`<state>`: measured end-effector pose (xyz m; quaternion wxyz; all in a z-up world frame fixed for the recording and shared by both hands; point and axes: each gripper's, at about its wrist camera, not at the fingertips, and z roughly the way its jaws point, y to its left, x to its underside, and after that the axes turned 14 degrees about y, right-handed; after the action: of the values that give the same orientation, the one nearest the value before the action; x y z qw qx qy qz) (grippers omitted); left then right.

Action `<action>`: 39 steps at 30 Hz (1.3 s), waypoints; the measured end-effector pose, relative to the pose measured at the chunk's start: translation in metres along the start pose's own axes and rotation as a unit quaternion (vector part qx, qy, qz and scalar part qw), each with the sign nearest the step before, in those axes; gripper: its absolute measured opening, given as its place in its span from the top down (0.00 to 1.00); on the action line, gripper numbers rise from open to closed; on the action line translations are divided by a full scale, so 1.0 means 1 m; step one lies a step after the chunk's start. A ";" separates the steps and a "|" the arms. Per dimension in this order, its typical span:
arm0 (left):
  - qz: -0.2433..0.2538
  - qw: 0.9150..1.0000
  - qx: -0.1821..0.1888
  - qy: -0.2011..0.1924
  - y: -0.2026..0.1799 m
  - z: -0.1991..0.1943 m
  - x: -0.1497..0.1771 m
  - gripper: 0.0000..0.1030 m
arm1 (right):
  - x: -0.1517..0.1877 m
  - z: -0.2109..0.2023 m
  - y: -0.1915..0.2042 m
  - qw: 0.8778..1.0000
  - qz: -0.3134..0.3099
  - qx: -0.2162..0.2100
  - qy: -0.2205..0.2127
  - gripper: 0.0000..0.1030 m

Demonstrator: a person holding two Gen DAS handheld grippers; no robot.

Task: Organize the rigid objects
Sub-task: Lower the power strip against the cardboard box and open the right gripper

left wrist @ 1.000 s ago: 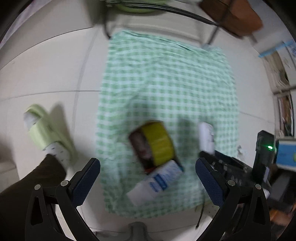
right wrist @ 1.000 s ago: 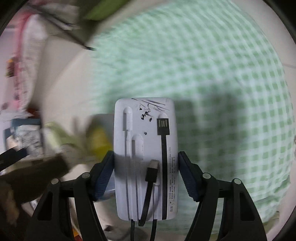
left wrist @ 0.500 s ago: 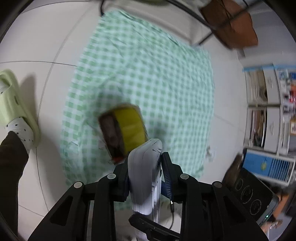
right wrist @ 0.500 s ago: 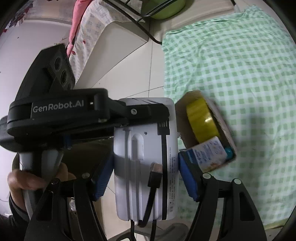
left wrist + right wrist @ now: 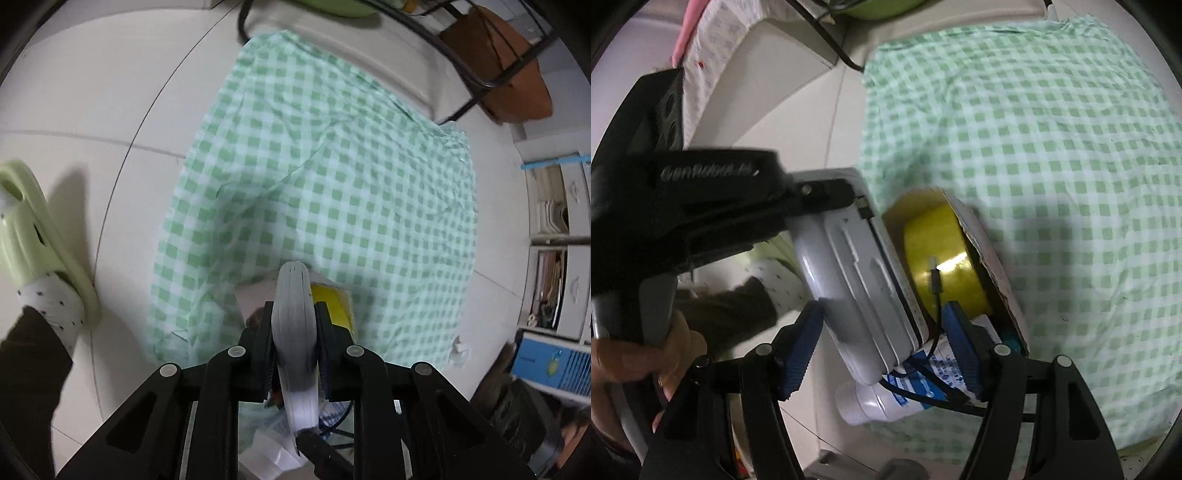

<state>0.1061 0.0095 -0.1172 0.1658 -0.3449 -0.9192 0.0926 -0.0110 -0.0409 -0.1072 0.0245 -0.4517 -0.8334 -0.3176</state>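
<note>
My left gripper is shut on a white power bank, held edge-on above a cardboard box. In the right wrist view the power bank is tilted, with black cables hanging from it. My right gripper is open; its blue pads stand on either side of the power bank's lower end without clearly pressing it. The box lies on a green checked cloth and holds a yellow tape roll and a white bottle with a blue label.
A foot in a green slipper stands on the floor left of the cloth. A brown chair with black legs is at the far right. Shelves with drawers line the right side.
The power bank passed from my right gripper to my left. The left gripper closed on it half a second ago. The right jaws have now opened around it, and it tilted over the box.
</note>
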 end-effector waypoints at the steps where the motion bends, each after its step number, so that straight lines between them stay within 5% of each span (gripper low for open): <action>1: -0.011 1.000 0.004 0.003 0.004 0.003 -0.003 0.84 | 0.004 -0.001 0.001 1.000 -0.001 0.010 0.003 0.33; 7: -0.073 0.997 0.010 -0.006 0.019 0.010 -0.018 0.84 | 0.006 -0.006 0.003 0.996 -0.019 0.086 0.003 0.30; 10: -0.083 0.996 0.021 -0.026 0.024 0.009 -0.015 0.84 | 0.014 -0.024 -0.006 0.997 0.010 0.069 -0.019 0.29; 13: -0.059 0.998 0.007 -0.013 0.014 0.018 -0.016 0.83 | 0.024 -0.042 -0.020 0.997 0.052 0.032 -0.045 0.17; 17: -0.036 0.994 0.064 0.076 0.007 0.051 -0.016 0.27 | 0.038 -0.055 -0.034 0.994 0.091 0.002 -0.060 0.14; 22: -0.007 0.996 0.030 0.078 -0.004 0.044 -0.002 0.15 | 0.053 -0.051 -0.051 0.990 0.128 0.009 -0.053 0.07; 24: -0.009 0.998 0.033 0.055 -0.004 0.029 0.007 0.13 | 0.059 -0.046 -0.058 0.989 0.142 0.018 -0.035 0.00; 29: 0.035 0.996 0.078 0.003 -0.013 -0.017 0.036 0.12 | 0.067 -0.041 -0.060 0.989 0.141 0.044 -0.008 0.00; 32: 0.081 0.994 0.075 -0.011 -0.023 -0.051 0.057 0.00 | 0.071 -0.043 -0.056 0.989 0.129 0.077 0.010 0.00; 37: 0.166 0.981 -0.021 -0.097 -0.034 -0.108 0.101 0.00 | 0.080 -0.050 -0.050 0.984 0.103 0.144 0.012 0.00; 39: 0.192 0.976 -0.042 -0.097 -0.037 -0.114 0.122 0.00 | 0.083 -0.050 -0.054 0.982 0.118 0.149 0.011 0.00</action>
<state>0.0394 0.0692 0.0287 0.0406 -0.5107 -0.8508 0.1168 -0.1134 -0.0287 -0.0672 0.1373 -0.5344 -0.8121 -0.1900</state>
